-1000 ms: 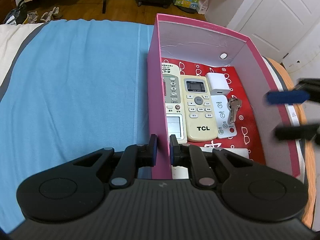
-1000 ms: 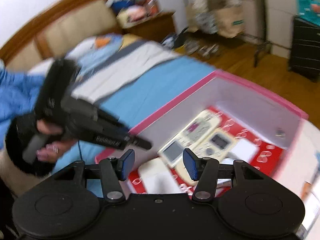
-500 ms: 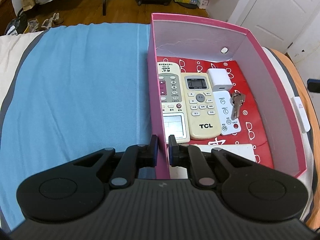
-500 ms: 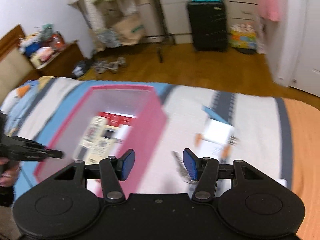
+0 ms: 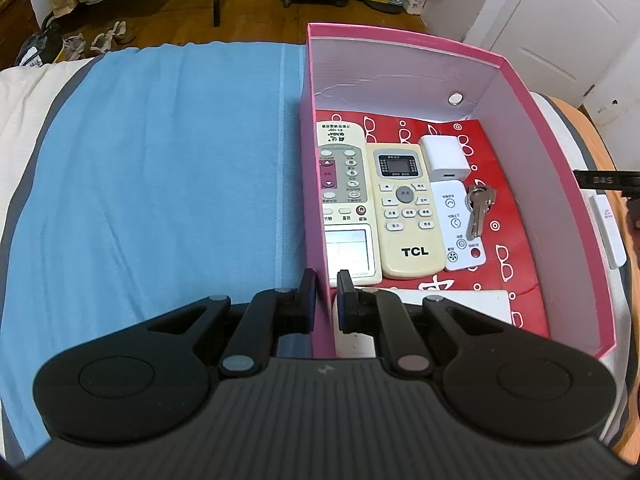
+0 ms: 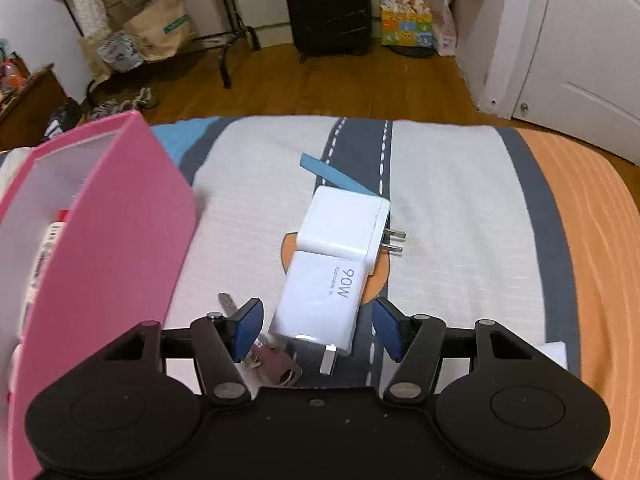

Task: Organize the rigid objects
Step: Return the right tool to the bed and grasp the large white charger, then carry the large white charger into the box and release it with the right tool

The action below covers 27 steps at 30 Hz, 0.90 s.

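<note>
Four items fill pink box (image 5: 400,46) — remotes (image 5: 406,210), plug (image 5: 444,156), keys (image 5: 478,208).

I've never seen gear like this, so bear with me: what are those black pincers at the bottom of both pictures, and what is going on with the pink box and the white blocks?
No robot here: a person holds a two-finger gripper in each hand, each with a camera looking along its fingers. In the left view, the left gripper is clamped on the near wall of the pink box, which holds two remotes, a small charger and keys. In the right view, the right gripper, its jaws just opening, hangs over a white 90W charger on the bedspread, touching nothing. A second charger and keys lie beside it.
</note>
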{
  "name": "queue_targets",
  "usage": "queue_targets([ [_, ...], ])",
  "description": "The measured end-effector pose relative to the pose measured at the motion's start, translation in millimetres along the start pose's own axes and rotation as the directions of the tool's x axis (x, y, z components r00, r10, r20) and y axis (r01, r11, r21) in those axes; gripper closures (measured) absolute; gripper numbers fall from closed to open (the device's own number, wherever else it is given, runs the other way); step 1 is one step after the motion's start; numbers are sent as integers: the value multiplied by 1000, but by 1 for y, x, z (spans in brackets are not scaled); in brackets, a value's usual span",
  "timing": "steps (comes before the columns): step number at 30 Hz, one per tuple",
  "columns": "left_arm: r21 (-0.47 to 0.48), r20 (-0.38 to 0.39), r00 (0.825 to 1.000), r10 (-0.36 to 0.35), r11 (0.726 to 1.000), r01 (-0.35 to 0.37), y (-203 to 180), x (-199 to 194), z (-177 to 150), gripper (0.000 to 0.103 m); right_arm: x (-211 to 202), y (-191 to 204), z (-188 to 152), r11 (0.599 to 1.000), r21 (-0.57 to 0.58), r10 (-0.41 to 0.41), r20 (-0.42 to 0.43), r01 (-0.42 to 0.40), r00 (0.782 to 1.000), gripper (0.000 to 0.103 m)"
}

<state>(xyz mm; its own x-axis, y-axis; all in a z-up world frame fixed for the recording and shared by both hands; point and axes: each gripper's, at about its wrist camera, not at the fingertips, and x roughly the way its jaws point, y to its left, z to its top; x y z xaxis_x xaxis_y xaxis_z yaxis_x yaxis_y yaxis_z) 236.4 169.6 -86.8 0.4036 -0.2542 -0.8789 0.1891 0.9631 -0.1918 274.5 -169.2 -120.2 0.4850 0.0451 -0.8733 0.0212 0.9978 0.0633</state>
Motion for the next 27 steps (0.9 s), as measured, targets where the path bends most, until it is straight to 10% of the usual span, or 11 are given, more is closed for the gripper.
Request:
queue_targets([
  [27,11,10,1000,-10,1000,10,0,-2,-3,93,5,19,-12,996,-11,-91,-38,91,995,47],
])
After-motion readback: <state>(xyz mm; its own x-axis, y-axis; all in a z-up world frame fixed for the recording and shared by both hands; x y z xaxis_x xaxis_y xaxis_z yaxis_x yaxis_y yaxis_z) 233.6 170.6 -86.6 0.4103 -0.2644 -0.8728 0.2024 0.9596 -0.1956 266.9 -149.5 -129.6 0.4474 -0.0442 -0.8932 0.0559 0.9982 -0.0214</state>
